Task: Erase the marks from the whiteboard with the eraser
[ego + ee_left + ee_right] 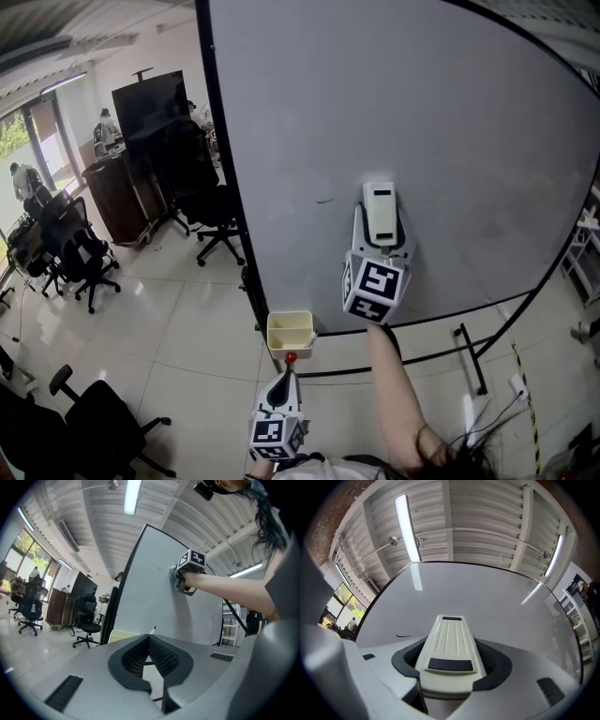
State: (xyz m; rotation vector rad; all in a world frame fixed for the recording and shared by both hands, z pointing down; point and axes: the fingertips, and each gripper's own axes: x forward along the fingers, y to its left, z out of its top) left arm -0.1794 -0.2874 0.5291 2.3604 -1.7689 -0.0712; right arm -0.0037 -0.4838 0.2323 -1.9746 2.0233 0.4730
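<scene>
Clasping eraser (449, 641) — seemingly touching whiteboard (487, 592).

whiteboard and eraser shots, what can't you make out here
1. Wiping face of the cream plastic eraser: turned toward the big white whiteboard in all views, so contact can't be confirmed.
2. Short dark mark left of the eraser: too small in the head and right gripper views to tell its shape.
3. Whiteboard patch behind the eraser and right gripper: covered by them in every view, so marks there are unseen.
</scene>
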